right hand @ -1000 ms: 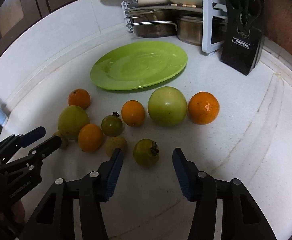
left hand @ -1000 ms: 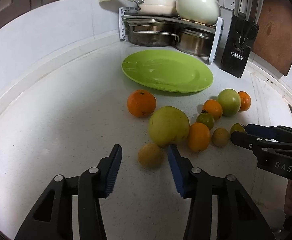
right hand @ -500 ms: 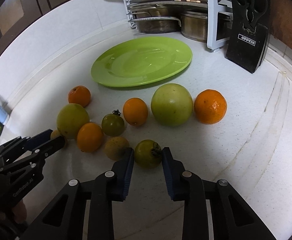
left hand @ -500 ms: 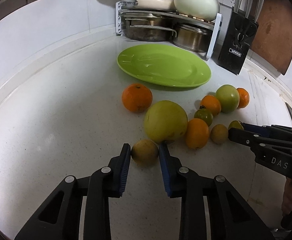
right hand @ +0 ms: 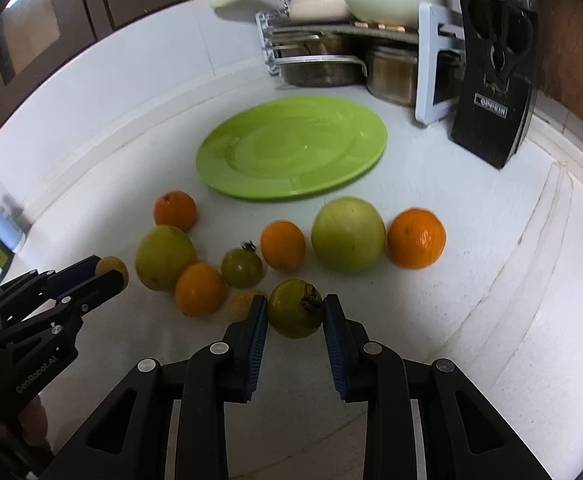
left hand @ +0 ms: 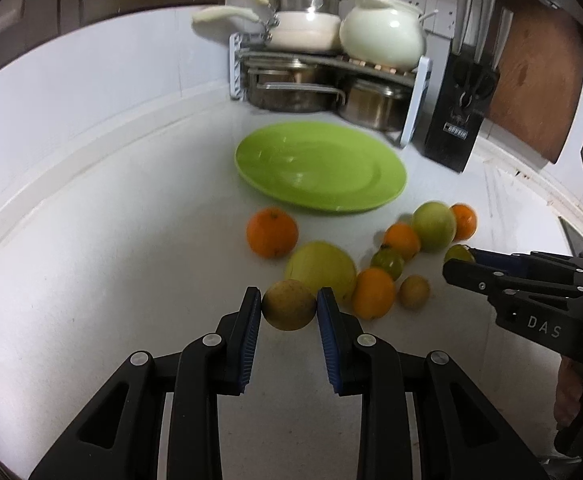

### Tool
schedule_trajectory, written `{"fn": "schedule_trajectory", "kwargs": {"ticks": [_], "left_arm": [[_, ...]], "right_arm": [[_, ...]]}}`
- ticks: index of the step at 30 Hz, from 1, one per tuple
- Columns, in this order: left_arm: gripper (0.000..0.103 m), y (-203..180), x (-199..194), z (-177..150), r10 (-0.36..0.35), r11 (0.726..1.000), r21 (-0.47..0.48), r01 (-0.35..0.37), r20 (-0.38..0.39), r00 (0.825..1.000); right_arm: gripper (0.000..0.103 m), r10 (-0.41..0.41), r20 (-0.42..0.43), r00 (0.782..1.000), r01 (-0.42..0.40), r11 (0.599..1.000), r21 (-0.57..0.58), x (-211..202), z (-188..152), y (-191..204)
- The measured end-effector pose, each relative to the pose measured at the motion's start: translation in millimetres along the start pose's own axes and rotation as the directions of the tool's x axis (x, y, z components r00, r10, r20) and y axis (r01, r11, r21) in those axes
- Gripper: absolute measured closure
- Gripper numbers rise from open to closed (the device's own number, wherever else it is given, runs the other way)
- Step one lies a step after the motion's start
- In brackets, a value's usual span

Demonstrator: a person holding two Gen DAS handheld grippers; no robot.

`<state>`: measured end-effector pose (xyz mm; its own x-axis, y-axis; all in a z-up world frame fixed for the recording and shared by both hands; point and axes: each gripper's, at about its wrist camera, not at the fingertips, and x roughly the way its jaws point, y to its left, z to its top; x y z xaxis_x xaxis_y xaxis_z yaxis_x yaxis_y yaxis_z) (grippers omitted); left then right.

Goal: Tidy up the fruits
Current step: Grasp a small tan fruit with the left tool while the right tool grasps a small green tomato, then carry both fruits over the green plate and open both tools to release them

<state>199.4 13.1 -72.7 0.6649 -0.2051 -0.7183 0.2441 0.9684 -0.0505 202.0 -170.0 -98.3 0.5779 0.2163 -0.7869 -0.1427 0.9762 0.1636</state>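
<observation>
My left gripper [left hand: 289, 309] is shut on a small yellow-brown fruit [left hand: 288, 305] and holds it above the counter; it also shows in the right wrist view [right hand: 112, 267]. My right gripper [right hand: 295, 314] is shut on a small green fruit with a dark stem [right hand: 294, 309], which also shows in the left wrist view [left hand: 458, 255]. A green plate [left hand: 319, 172] lies empty further back. Between the grippers and the plate lie several oranges and greenish fruits, among them a large yellow-green one [left hand: 321, 269] and a big green one [right hand: 347, 234].
A rack of pots and pans [left hand: 323, 76] stands behind the plate against the white wall. A black knife block [left hand: 461, 128] and a wooden board [left hand: 531, 64] stand at the back right. A small bottle [right hand: 3, 226] is at the far left.
Both grippers closed from open onto their fruits and lifted them off the counter. The views have pulled back slightly from the pile.
</observation>
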Motion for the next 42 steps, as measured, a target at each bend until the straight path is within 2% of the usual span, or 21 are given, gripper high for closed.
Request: {"fn": "schedule_trajectory", "kwargs": {"ticks": [10, 20, 27, 32, 42], "left_arm": [[0.074, -5, -11, 34, -0.040, 0.999, 0.038, 0.036, 0.093, 0.995], [0.074, 1, 15, 75, -0.102, 0.993, 0.073, 0.095, 0.093, 0.990], [0.074, 8, 54, 103, -0.137, 0.988, 0.081, 0.135, 0.025, 0.990], [0.074, 12, 89, 121, -0.154, 0.985, 0.071, 0.157, -0.043, 0.987], [0.074, 10, 134, 130, -0.160, 0.981, 0.087, 0.174, -0.144, 0.977]], "right_arm": [[0.074, 0.034, 0.085, 0.996, -0.031, 0.999, -0.035, -23, 27, 11], [0.074, 0.077, 0.114, 0.991, -0.069, 0.995, -0.068, -10, 72, 13], [0.074, 0.086, 0.078, 0.993, -0.079, 0.993, -0.087, 16, 100, 6], [0.074, 0.094, 0.011, 0.995, -0.093, 0.992, -0.090, 49, 117, -5], [0.074, 0.083, -0.085, 0.993, -0.089, 0.994, -0.068, 92, 125, -17]]}}
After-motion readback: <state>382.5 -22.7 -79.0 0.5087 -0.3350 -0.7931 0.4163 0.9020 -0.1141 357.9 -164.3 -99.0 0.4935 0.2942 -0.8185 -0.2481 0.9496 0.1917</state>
